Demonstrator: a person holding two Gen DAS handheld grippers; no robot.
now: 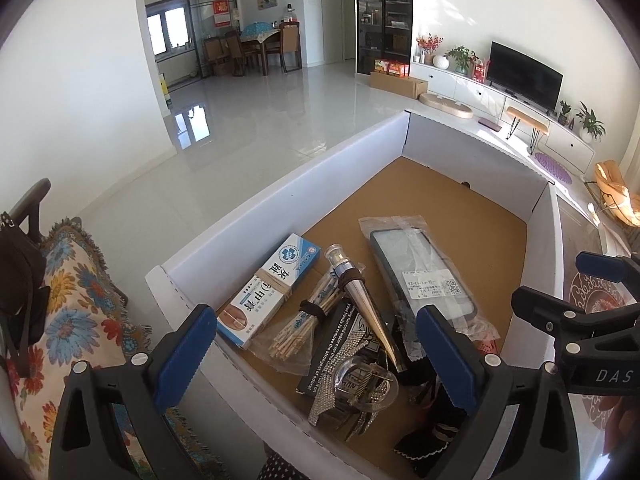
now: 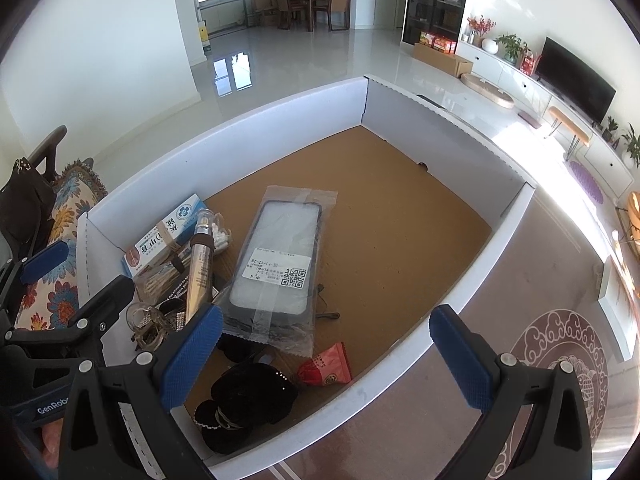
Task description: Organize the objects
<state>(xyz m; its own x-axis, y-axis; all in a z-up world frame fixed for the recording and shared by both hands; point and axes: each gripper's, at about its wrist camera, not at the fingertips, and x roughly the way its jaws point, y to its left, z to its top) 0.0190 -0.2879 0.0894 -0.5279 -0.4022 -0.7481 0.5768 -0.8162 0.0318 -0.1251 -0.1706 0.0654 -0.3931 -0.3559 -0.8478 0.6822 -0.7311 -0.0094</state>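
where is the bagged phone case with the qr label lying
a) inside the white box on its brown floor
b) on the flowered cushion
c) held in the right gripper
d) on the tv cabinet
a: the clear-bagged dark phone case lies flat on the brown cardboard floor of the white-walled box, with both grippers open and empty.

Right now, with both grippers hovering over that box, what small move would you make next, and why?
Probably lower the open right gripper onto the red foil sachet. It lies apart from the other clutter on the white cardboard box's brown floor, just below the fingers, so it seems the easiest pick.
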